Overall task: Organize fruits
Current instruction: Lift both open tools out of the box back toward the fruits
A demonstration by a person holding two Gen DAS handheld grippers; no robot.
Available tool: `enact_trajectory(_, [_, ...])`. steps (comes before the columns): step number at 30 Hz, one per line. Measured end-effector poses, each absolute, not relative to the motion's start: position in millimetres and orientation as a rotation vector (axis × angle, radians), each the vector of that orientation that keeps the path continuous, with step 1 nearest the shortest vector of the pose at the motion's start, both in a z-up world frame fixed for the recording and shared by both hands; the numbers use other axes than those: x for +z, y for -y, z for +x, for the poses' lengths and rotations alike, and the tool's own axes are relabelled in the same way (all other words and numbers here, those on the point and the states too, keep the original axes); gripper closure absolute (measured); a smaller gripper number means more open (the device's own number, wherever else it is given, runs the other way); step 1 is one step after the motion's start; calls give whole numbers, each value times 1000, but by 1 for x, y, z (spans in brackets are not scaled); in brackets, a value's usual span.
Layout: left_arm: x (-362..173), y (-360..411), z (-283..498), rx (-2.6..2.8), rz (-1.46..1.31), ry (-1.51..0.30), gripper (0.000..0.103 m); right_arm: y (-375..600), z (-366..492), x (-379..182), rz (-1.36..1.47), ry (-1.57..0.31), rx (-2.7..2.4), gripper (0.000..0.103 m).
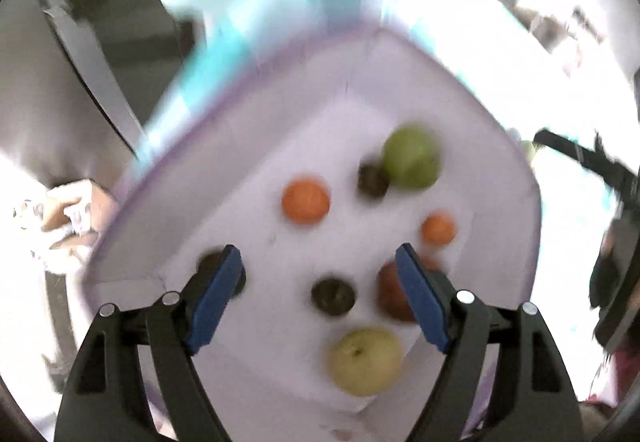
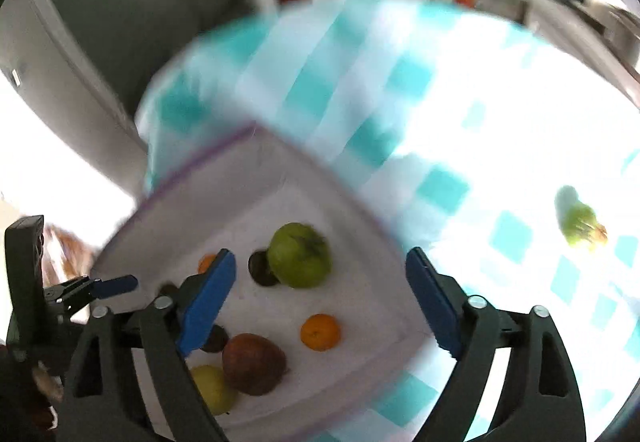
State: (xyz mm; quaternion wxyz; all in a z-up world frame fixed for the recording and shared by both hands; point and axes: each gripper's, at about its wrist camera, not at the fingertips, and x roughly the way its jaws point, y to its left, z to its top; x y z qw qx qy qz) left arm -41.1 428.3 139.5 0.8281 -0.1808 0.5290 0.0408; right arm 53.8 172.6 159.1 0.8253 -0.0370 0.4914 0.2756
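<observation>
A white tray with a purple rim (image 1: 120, 201) (image 2: 188, 165) holds several fruits: a green apple (image 1: 412, 157) (image 2: 300, 256), a yellow-green apple (image 1: 364, 360) (image 2: 212, 388), a red-brown apple (image 1: 394, 292) (image 2: 254, 364), two oranges (image 1: 306, 201) (image 1: 438, 230) (image 2: 320, 332) and dark small fruits (image 1: 334, 296) (image 2: 262, 268). My left gripper (image 1: 320, 298) is open and empty above the tray. My right gripper (image 2: 320, 300) is open and empty above the tray's right part. A green fruit (image 2: 580, 226) lies alone on the tablecloth at the right. Both views are blurred.
The tray sits on a table with a teal and white checked cloth (image 2: 360, 89). The left gripper shows at the left edge of the right wrist view (image 2: 80, 290). A grey wall and floor lie beyond the table's left edge.
</observation>
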Motion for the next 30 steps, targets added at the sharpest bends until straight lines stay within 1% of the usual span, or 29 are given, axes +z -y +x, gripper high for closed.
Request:
enact_trajectory(2, [175,-421,-59,146,-350,-982,17,-122,41,172,-2,-991,558,17])
enact_trajectory(4, [210,-411,-73,206,-315,-846,6,-82,28,175,44,-968,516,17])
enact_trajectory(5, [224,-407,-79,225,-306,-788,4,-59,21,174,64,-967,492,17])
enact_trajectory(6, [240,-395,-86,244,-300,-720,2,-33,23,168,91,-978,459,17])
enact_trajectory(8, [267,-369,-95,255,-295,-653,2,4,17,161,135,-1007,408,17])
enact_trajectory(9, [274,-352,-98,251,-292,-630,2,18,16,159,156,-1022,385,17])
enact_trajectory(11, [285,-313,-100,245,-288,-613,2,58,12,137,184,-1048,336,17])
enact_trajectory(13, [282,-274,-100,229,-268,-617,2,83,-2,119,199,-1056,299,17])
enact_trajectory(16, [267,-215,-92,151,-196,-692,2,113,-15,100,205,-1059,256,17])
enact_trajectory(24, [200,-85,-62,-132,61,-878,2,160,-43,71,148,-1097,180,17])
enact_trajectory(30, [153,-45,-18,-205,126,-990,2,172,-39,55,81,-1115,128,17])
